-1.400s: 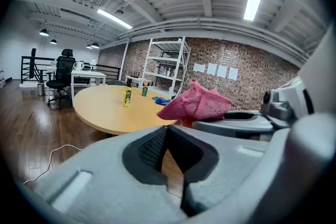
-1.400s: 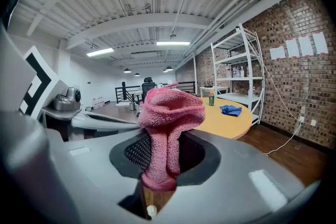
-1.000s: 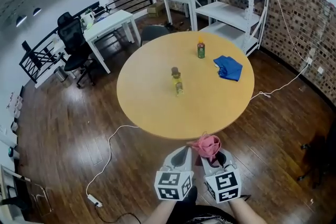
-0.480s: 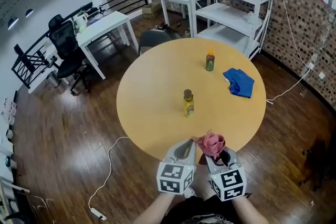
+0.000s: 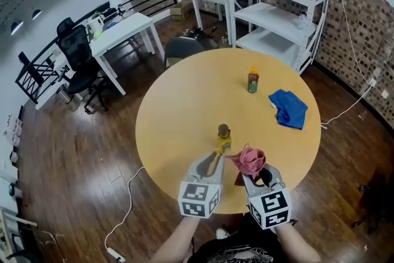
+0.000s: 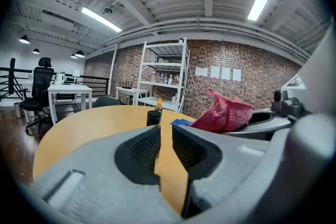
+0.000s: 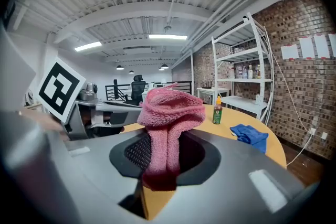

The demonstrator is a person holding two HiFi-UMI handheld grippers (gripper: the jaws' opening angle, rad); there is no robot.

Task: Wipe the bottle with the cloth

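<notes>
One yellow, dark-capped bottle (image 5: 223, 140) stands on the round wooden table (image 5: 178, 101), brick wall (image 5: 369, 21) far right. The right gripper (image 5: 253, 177) clamps a pink fluffy cloth (image 5: 249, 158). The left gripper's (image 5: 211, 164) jaws have just been opening, empty.

- The left gripper (image 5: 212, 164) is pointing at the yellow bottle (image 5: 223, 139), which is standing just at its 12 o'clock. Its jaws have just been opening, with nothing between them.
- The right gripper (image 5: 247, 170) is clamping a pink cloth (image 5: 249, 159) at the bottle's 4 o'clock.
- On the round table (image 5: 178, 101), a green bottle (image 5: 253, 80) is standing at the yellow bottle's 1 o'clock, and a blue cloth (image 5: 289, 108) is lying at 2 o'clock.

One round table (image 5: 178, 108), two bottles (image 5: 223, 138) (image 5: 252, 80), one pink cloth (image 5: 249, 160), one blue cloth (image 5: 289, 109) and two claws (image 5: 215, 158) (image 5: 247, 177).
</notes>
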